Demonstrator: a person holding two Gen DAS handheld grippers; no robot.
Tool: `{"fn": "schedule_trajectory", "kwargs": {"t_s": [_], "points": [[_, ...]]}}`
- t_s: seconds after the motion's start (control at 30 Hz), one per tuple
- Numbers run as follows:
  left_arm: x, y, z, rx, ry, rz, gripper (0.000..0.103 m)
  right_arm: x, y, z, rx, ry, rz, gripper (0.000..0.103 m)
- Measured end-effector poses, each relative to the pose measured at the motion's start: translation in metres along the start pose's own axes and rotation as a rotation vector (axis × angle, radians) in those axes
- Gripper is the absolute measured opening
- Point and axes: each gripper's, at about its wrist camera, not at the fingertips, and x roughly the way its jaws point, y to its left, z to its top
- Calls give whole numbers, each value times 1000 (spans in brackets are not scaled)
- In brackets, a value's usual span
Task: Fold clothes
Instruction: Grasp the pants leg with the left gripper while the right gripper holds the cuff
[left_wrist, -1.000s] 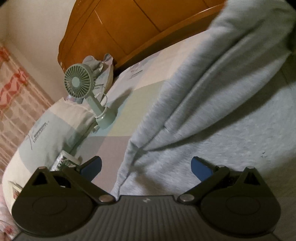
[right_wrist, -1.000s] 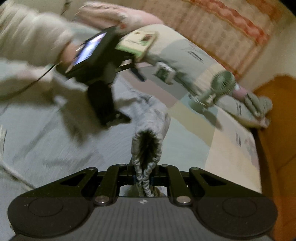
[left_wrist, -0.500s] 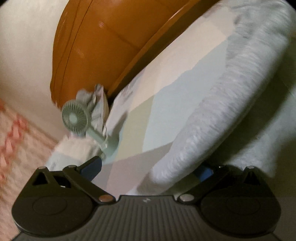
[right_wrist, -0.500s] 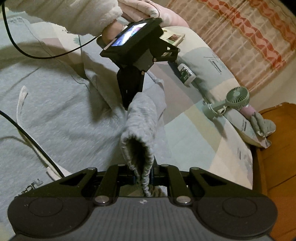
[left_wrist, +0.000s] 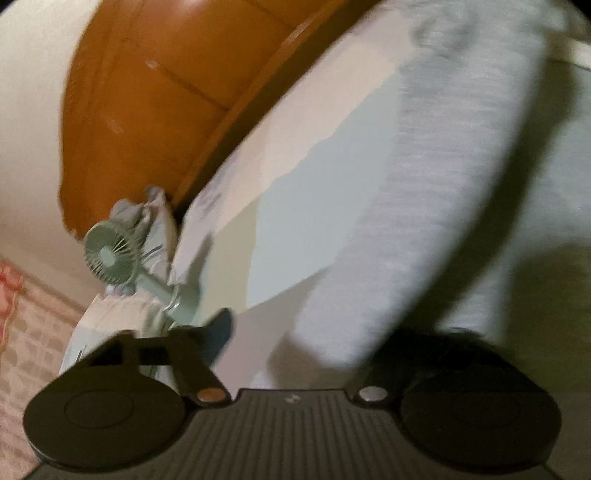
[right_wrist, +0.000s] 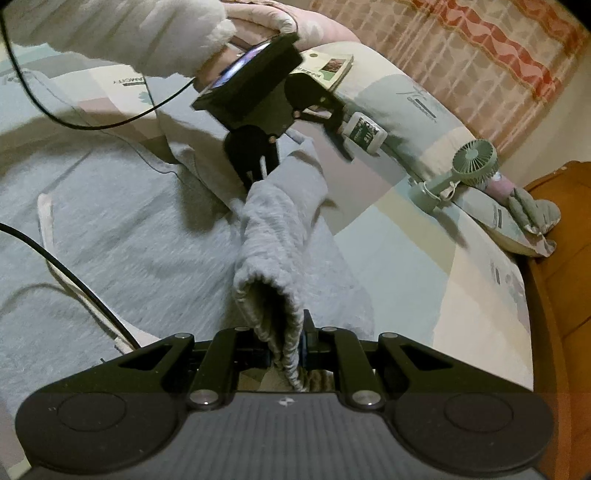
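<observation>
A light grey sweatshirt (right_wrist: 110, 229) lies spread on the bed. My right gripper (right_wrist: 288, 354) is shut on the ribbed cuff of its sleeve (right_wrist: 280, 236) and holds the sleeve up over the body. My left gripper (right_wrist: 258, 173), seen in the right wrist view, is at the sleeve's upper part, near the shoulder. In the blurred left wrist view the sleeve (left_wrist: 424, 221) runs across the gripper (left_wrist: 314, 332); its left finger (left_wrist: 218, 328) stands wide out, the right finger is hidden by cloth.
A green hand fan (right_wrist: 465, 170) and a small white tube (right_wrist: 364, 133) lie by the pillow (right_wrist: 406, 110) at the bed's far side. The wooden headboard (left_wrist: 155, 110) is beyond. A black cable (right_wrist: 74, 288) crosses the sweatshirt.
The right gripper has carried the cuff further over the sweatshirt body. The left gripper has moved in under the sleeve, which now covers its right finger.
</observation>
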Motion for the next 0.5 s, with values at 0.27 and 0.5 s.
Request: {"fn": "schedule_trajectory", "kwargs": {"t_s": [0.27, 0.5], "points": [[0, -22, 12, 134, 60, -11, 5, -1, -8, -4, 75, -11, -15, 16], [-12, -22, 28, 206, 116, 6, 6, -12, -26, -8, 187, -54, -62, 16]]}}
